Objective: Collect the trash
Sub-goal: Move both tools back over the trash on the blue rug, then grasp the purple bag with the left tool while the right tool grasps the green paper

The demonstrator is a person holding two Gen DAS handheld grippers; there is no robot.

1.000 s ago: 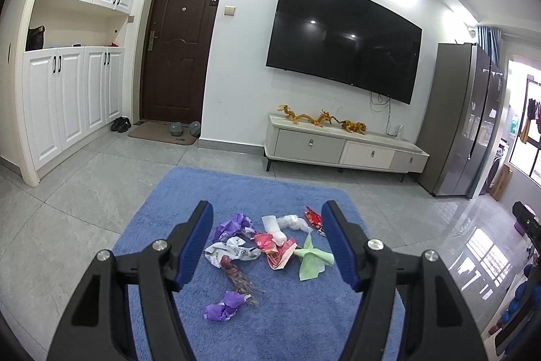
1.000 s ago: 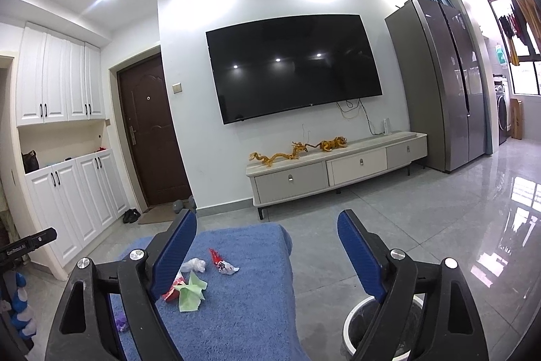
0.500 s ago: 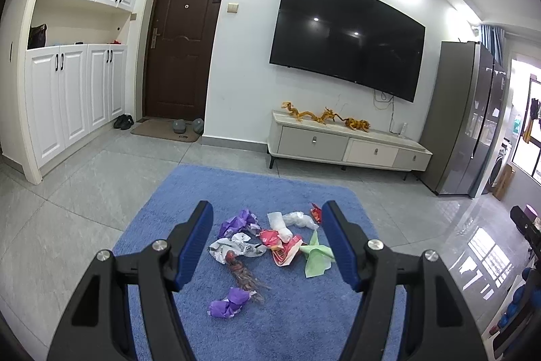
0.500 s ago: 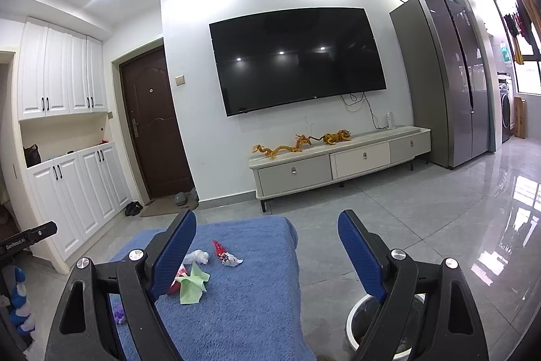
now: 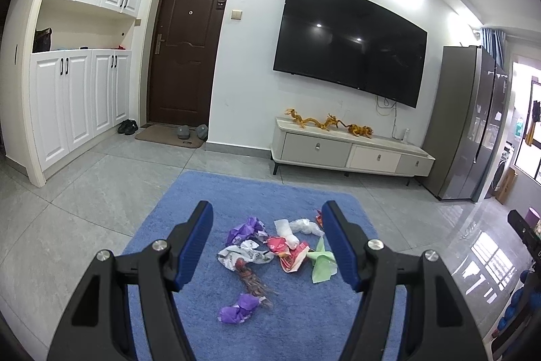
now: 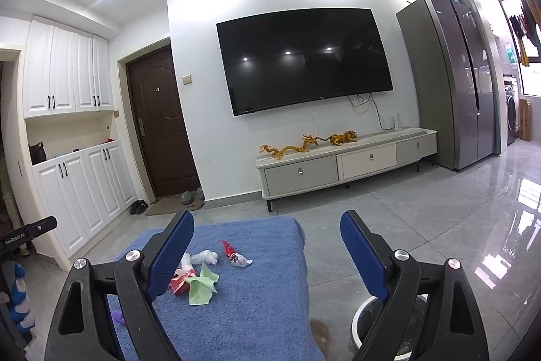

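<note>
Several pieces of crumpled trash lie on a blue rug point(image 5: 304, 320): a purple wad point(image 5: 241, 312), another purple wad point(image 5: 245, 227), a white printed wrapper point(image 5: 240, 254), a red wrapper point(image 5: 287, 254), a green paper point(image 5: 323, 264) and a white plastic bag point(image 5: 304, 225). My left gripper point(image 5: 270, 246) is open and empty, held above the pile. My right gripper point(image 6: 267, 257) is open and empty, to the right of the pile. The green paper point(image 6: 201, 288), the red wrapper point(image 6: 181, 283) and a red-white wrapper point(image 6: 236, 256) show there. A white-rimmed bin point(image 6: 361, 323) sits on the floor at lower right, partly hidden by the right finger.
A white TV cabinet point(image 5: 351, 154) stands against the far wall under a wall TV point(image 5: 348, 43). A grey fridge point(image 6: 449, 80) stands at the right. White cupboards point(image 5: 77, 104) and a brown door point(image 5: 184, 53) are at the left. Grey tiled floor point(image 6: 422, 225) surrounds the rug.
Both views have tilted slightly: the room sits a little lower in the right wrist view, and the trash pile has shifted slightly in the left. Both grippers stay open.
</note>
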